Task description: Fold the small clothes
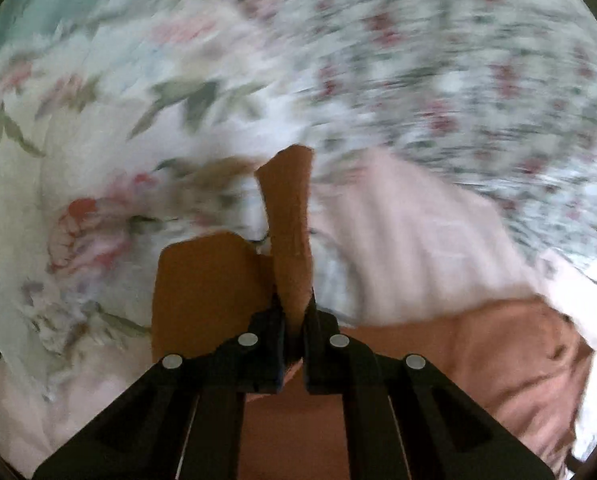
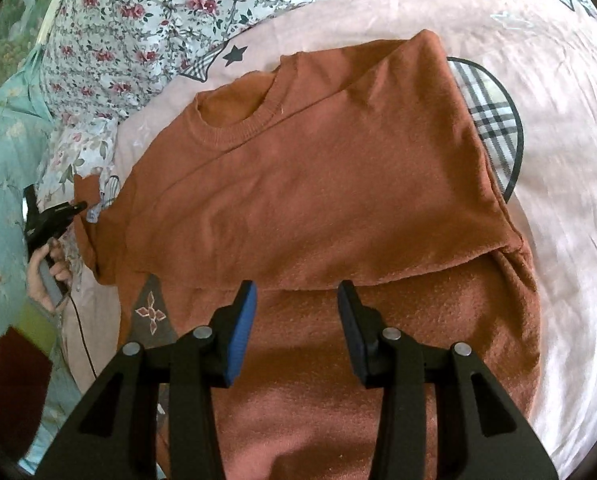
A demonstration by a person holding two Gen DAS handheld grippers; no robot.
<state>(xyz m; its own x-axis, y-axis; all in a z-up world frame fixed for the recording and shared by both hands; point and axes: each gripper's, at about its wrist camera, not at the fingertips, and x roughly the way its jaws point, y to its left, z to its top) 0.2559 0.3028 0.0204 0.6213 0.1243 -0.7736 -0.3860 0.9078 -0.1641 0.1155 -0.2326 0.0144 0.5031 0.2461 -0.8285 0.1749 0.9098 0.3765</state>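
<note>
Lying across pink bedding (image 2: 558,200) beside a floral quilt (image 2: 138,20), rust-orange sweater (image 2: 318,180), its sleeve edge (image 1: 288,216) being pinched in the closed left claw (image 1: 294,320), right claw (image 2: 297,292) hovering open, empty, above its folded hem.

The sweater (image 2: 318,184) lies flat on the bed (image 2: 558,200), collar away from the right gripper (image 2: 297,300); the left gripper (image 2: 83,205) pinches its left sleeve.
</note>
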